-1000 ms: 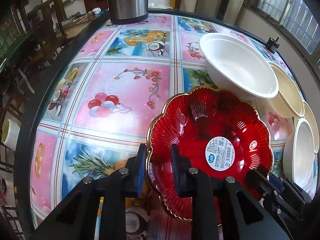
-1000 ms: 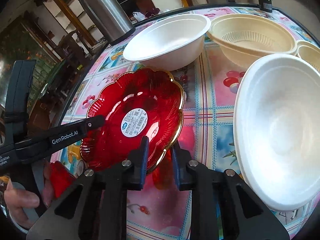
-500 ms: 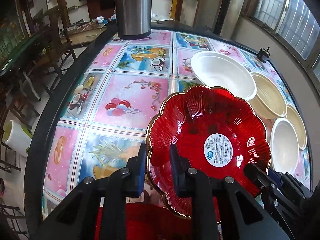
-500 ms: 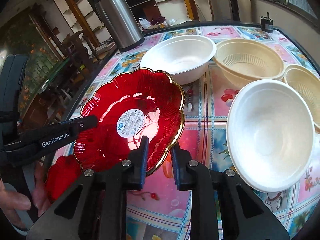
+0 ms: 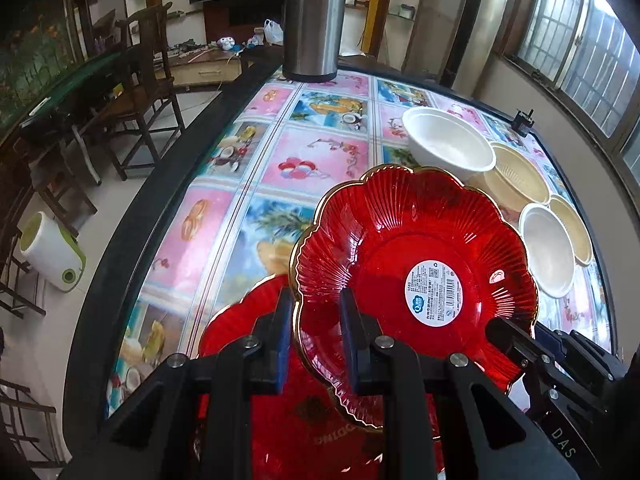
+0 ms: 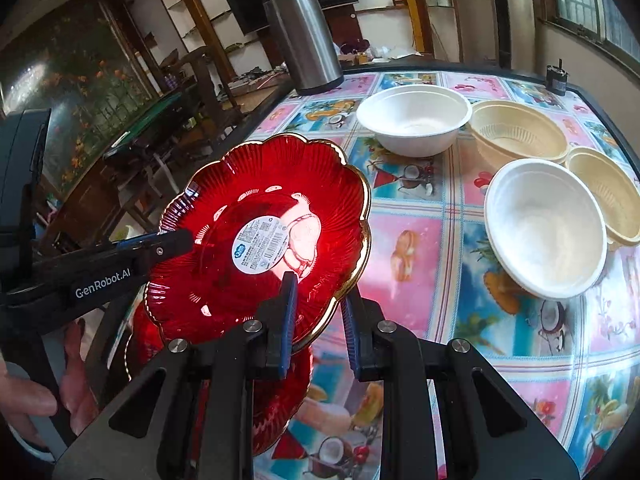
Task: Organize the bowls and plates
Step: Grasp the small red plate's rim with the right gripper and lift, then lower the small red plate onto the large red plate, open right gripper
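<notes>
I've got the red scalloped glass-look plate with the gold rim and white sticker (image 5: 416, 264) up in the air, my left gripper (image 5: 312, 336) clamped on its near edge and my right gripper (image 6: 318, 316) pinching the opposite rim. Right below it lies a second red plate (image 5: 248, 320) on the glossy fruit-print tablecloth (image 5: 312, 160), so stacking looks close. Not yet sorted: two smooth white bowls (image 6: 416, 120) and two ribbed cream basket bowls (image 6: 520, 136), all loose near the steel thermos (image 6: 304, 36).

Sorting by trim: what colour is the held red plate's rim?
Gold, along the scalloped edge of the red plate; clearest in the right wrist view.
</notes>
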